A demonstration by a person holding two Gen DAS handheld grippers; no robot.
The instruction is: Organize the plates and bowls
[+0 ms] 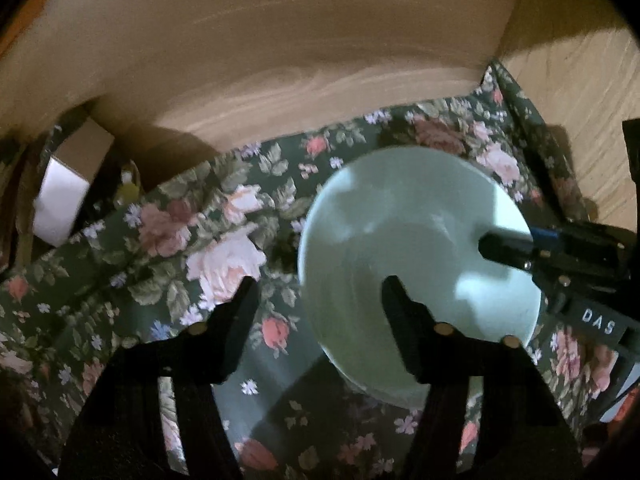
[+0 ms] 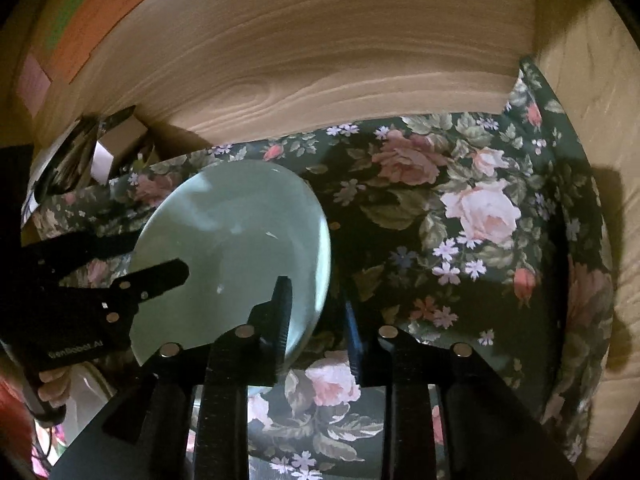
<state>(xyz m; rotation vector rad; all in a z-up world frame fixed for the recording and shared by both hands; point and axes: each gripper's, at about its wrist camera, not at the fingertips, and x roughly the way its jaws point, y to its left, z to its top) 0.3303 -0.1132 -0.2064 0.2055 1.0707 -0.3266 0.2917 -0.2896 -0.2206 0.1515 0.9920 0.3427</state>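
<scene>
Plate [image 1: 400, 232], pale green and round, lies just ahead of the left gripper [image 1: 320, 284] and mostly to its right side, on a dark floral cloth [image 1: 180, 240] that covers the floor of a wooden compartment. The left gripper is released: its jaws stand apart and straddle the plate's near left edge, with the right finger above the plate's face and the left finger above bare cloth, neither pad pressing on it. From the far right of that gripper the right gripper [image 1: 504, 246] reaches in across the plate's opposite rim. In the right wrist view the same plate [image 2: 232, 220] sits ahead and to the left of the right gripper [image 2: 316, 296], which is clenched on the rim: its left finger lies over the plate's upper face and the blue-padded right finger sits just outside the edge. The left gripper [image 2: 152, 254] comes in from the far left there, with a hand [image 2: 52, 388] partly visible below it. Beyond both grippers rises the wooden back wall [image 1: 280, 40], and a small white box [image 1: 60, 196] stands well off to the left.
</scene>
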